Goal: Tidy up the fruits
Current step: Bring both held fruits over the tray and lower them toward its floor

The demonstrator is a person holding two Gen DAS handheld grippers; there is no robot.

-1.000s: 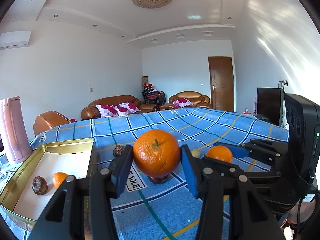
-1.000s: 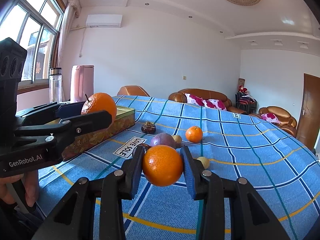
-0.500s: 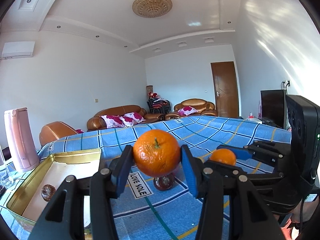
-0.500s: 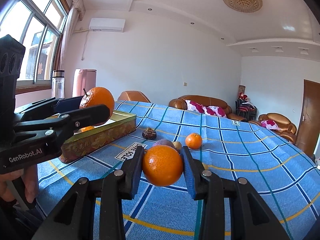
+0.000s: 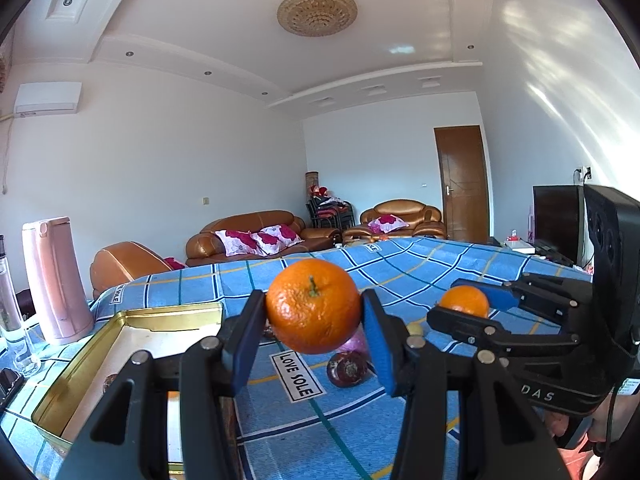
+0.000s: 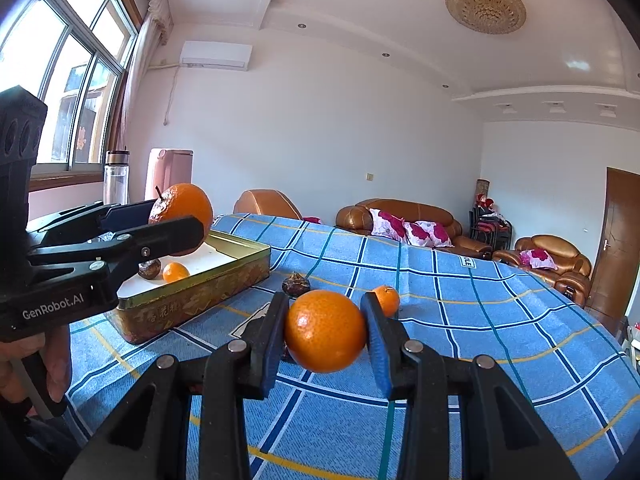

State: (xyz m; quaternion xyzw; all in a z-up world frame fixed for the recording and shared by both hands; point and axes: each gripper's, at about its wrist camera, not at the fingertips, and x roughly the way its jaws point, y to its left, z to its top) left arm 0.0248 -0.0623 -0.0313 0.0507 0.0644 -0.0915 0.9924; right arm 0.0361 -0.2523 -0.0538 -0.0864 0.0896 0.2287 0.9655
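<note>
Above the blue checked tablecloth (image 6: 500, 320), both grippers are up in the air, each clamped on fruit. Left gripper (image 5: 314, 316) pinches a stemmed orange (image 5: 313, 306) beside the gold tin's (image 6: 200, 300) near edge; right gripper (image 6: 325, 334) squeezes a smooth orange (image 6: 325, 331) over the table's middle. One small tangerine (image 6: 176, 272) sits inside the tin.

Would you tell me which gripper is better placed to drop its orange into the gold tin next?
Left: the left gripper holds its stemmed orange right by the gold rectangular tin; the right gripper looks farther off.
</note>
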